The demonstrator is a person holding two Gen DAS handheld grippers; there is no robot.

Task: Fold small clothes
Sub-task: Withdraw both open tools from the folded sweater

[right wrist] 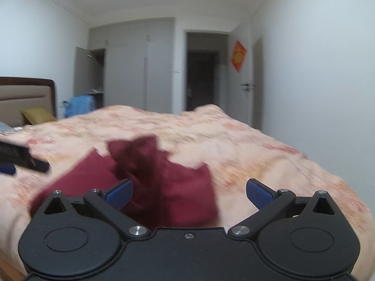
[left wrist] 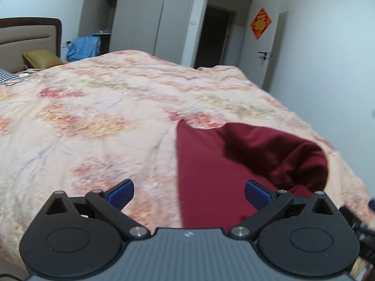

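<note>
A dark red garment [left wrist: 211,164] lies on the floral bedspread [left wrist: 93,107], partly spread flat with a bunched, folded-over part at its right. My left gripper [left wrist: 189,193] is open and empty, just above the garment's left edge. In the right wrist view the same garment [right wrist: 178,187] lies crumpled under my right gripper [right wrist: 189,193], which is open and empty. The left gripper's body [right wrist: 21,157] shows at the left edge of the right wrist view.
The bed's headboard [left wrist: 28,35] and a yellow pillow [left wrist: 42,58] are at the far left. A blue bag [left wrist: 84,46] stands beside the wardrobe [left wrist: 140,16]. An open doorway [left wrist: 215,32] and a door with a red decoration [left wrist: 260,23] are behind the bed.
</note>
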